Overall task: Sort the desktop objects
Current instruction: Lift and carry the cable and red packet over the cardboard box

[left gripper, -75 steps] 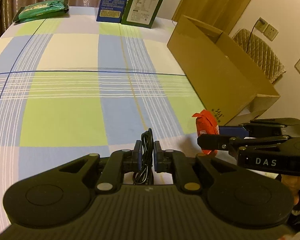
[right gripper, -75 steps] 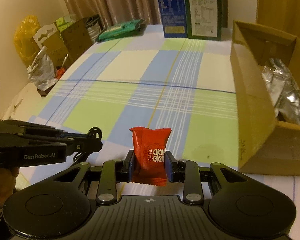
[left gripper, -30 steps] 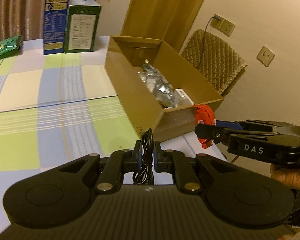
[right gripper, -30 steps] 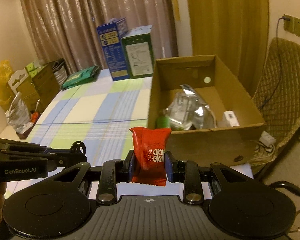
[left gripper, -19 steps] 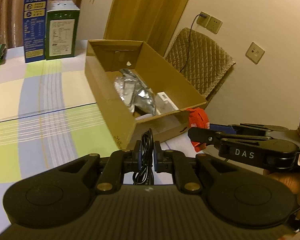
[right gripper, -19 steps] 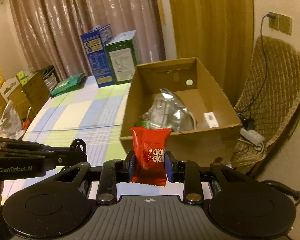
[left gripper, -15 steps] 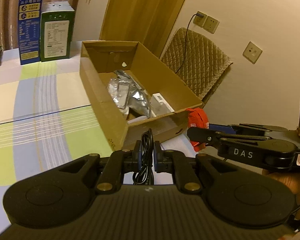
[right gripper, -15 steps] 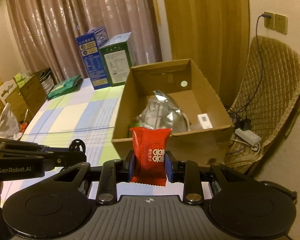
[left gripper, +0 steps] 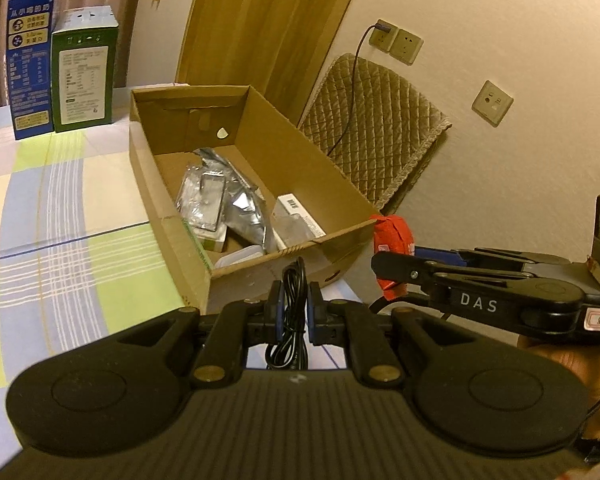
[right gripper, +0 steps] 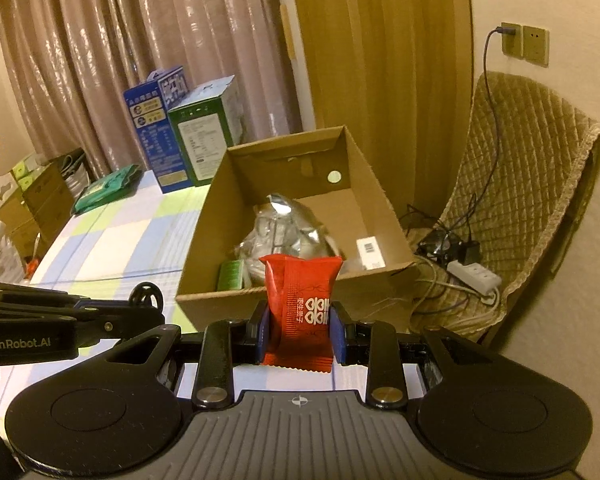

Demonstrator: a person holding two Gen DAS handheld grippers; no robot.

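My left gripper (left gripper: 294,312) is shut on a coiled black cable (left gripper: 292,320), held just short of the near wall of an open cardboard box (left gripper: 180,216). My right gripper (right gripper: 300,330) is shut on a red snack packet (right gripper: 302,308), upright, in front of the same box (right gripper: 364,168). The packet also shows in the left wrist view (left gripper: 394,240), off the box's near right corner. The box holds a silver foil bag (right gripper: 284,228), a small white box (right gripper: 370,252) and a green item (right gripper: 230,274).
The box stands at the right edge of a checked tablecloth (left gripper: 60,208). A blue carton (left gripper: 28,60) and a green carton (left gripper: 86,72) stand at the back. A quilted chair (right gripper: 516,208) and a power strip (right gripper: 474,274) are right of the table. A green pack (right gripper: 106,190) lies far left.
Both grippers have risen and swung right toward the box, which now shows its inside. Each keeps its hold on its object.
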